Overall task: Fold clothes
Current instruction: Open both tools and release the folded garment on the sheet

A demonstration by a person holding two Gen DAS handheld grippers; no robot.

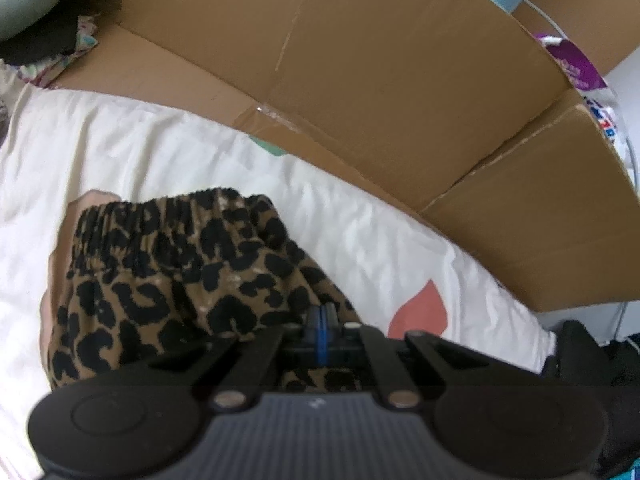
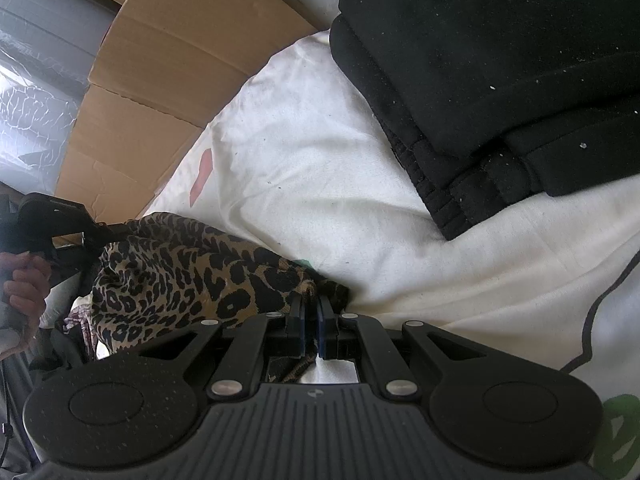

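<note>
The left gripper (image 1: pixel 322 314) has its blue-padded fingers pressed together on a fold of the brown-and-black leopard-print garment with a gathered elastic waistband (image 1: pixel 176 264). In the left wrist view the cloth rises from the clamped fold and spreads leftward and away, its waistband at the far edge. The garment rests partly on the cream-white bed sheet (image 1: pixel 132 152), which carries a coral-red printed shape (image 1: pixel 424 312) just right of the gripper. Beyond the sheet stands a large brown cardboard box wall (image 1: pixel 400 80), creased and taped.

The right gripper (image 2: pixel 311 306) likewise has its fingers closed on an edge of the same garment (image 2: pixel 176 276), with a thin strip of cloth visible between the pads. From that grip the garment stretches to the left, bunched and lifted off the sheet (image 2: pixel 320 160). At the garment's far left end the other gripper is visible, held by a person's hand (image 2: pixel 24 288). To the far right, well apart from the garment, a folded stack of black fleece clothing with ribbed cuffs (image 2: pixel 500 80) lies on the sheet. The cardboard box (image 2: pixel 160 80) occupies the far left, with grey plastic-wrapped material (image 2: pixel 40 60) beyond it.
</note>
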